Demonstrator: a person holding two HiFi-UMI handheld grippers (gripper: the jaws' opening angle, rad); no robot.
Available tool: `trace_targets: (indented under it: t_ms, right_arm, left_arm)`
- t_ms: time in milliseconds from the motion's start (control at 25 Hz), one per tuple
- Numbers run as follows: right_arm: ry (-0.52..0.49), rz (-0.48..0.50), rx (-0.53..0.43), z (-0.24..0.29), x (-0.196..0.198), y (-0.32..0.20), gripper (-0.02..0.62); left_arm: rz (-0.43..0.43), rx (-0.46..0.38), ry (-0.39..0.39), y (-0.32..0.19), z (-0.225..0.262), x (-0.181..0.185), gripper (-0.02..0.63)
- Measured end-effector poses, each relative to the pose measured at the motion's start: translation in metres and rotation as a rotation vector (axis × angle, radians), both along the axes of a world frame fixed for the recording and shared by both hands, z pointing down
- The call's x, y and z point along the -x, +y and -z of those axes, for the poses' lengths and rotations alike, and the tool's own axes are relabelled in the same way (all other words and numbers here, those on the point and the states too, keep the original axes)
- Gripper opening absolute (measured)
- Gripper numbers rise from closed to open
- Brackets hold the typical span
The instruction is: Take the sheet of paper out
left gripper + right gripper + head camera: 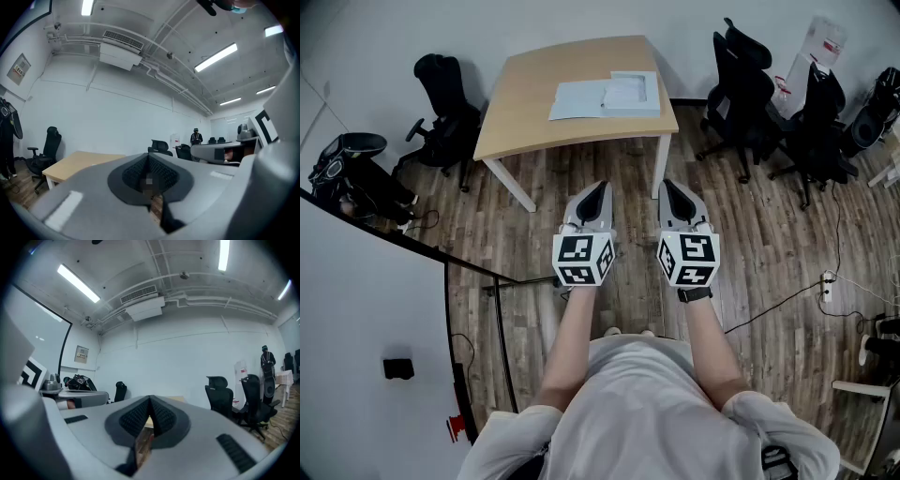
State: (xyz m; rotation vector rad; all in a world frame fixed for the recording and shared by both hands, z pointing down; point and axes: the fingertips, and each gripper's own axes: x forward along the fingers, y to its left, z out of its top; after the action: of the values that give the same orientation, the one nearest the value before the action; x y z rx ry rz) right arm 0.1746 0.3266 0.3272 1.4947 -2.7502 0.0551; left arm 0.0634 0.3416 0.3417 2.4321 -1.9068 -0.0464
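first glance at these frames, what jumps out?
In the head view, the left gripper and right gripper fill the middle side by side. Both are shut and empty, and they point at the wooden table ahead. Pale sheets of paper lie on its right half, well clear of both grippers. Black office chairs cluster to the right of the table.

table point(525, 98): pale wood, smooth matt top | floor point(769, 248): dark wood planks, faint sheen | sheet of paper point(577, 99): matt | left gripper point(598, 187), right gripper point(668, 185): matt grey plastic, ribbed black pads point(132, 417)
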Motion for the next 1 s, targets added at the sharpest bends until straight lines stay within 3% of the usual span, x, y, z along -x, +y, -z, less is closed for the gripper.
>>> trace_targets:
  t_ms: [360,600,1000]
  right_arm:
    - [-0.034,0.033,-0.002,-0.004,-0.014,-0.003,0.012]
    - [-0.06,0.09,0.028,-0.023,0.0,-0.012,0.012]
    - [-0.015,0.074,0.039,-0.03,0.059,-0.105,0.012]
  left_arm:
    - [0.019,-0.004,-0.025,0.0,0.002,-0.014,0.009]
    - [0.04,0.04,-0.023,-0.007,-0.021,0.0,0.009]
    - [-0.004,0.021,0.031,-0.113,-0.023,0.054,0.009]
